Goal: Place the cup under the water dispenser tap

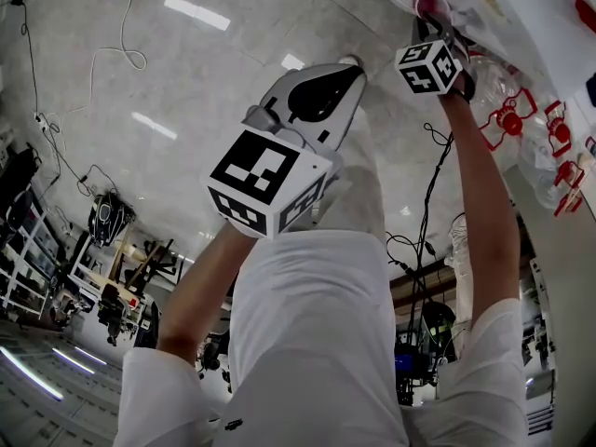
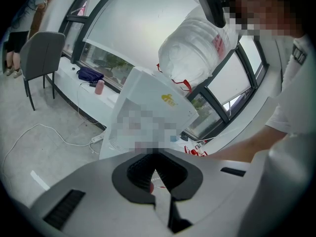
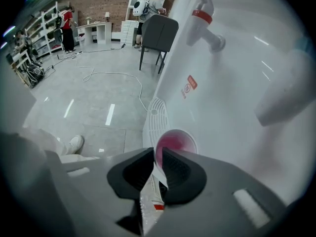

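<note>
Polished grey floor with loose cables and shelving off to the left. In the head view I look down past white trousers. The right claw is out at the white water dispenser, with the cup at its tip. The inverted bottle, which carries red print, is just beside it. The left claw hangs well apart from the dispenser. Left gripper view: jaws nearly together with only a sliver of light between them, nothing gripped. It faces the dispenser's side, where the small yellow logo is too small to read. A grey chair stands by the window. Right gripper view: jaws clamped on the cup's near wall, and I look into its pink inside. The cup is just beside the round drip grille; the red-collared tap is further up the front. I can't tell whether the base touches the grille. The red label under the tap and the red print on the cup wall are unreadable. My judgement: this is the placing step, near its end. The next move calls for centring the mouth under the spout, seating the base flat on the grille, then parting the jaws gently, since a light cup tips easily.
</note>
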{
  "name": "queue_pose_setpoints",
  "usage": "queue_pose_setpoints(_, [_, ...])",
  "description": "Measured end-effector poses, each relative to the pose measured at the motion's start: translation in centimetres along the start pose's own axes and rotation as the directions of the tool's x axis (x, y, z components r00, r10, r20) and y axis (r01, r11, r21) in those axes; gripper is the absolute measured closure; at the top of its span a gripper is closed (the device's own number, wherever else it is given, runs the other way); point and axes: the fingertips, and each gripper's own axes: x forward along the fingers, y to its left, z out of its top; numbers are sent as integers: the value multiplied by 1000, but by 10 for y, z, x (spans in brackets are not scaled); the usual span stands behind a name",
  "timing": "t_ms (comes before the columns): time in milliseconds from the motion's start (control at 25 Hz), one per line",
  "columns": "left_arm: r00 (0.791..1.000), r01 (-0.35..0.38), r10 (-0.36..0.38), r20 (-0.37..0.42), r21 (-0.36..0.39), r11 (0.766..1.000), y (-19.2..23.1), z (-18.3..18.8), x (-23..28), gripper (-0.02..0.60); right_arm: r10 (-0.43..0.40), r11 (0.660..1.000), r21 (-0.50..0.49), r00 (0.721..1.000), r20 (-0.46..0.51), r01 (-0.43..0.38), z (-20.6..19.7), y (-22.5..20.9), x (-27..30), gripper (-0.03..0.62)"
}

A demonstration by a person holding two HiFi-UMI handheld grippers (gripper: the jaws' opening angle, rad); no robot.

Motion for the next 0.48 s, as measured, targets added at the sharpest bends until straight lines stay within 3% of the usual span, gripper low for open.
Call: queue_pose_setpoints(480, [1000, 10, -10, 2, 16, 1000, -8, 1, -5, 581, -20, 1000, 2, 1000, 7, 20, -1, -2, -14, 511])
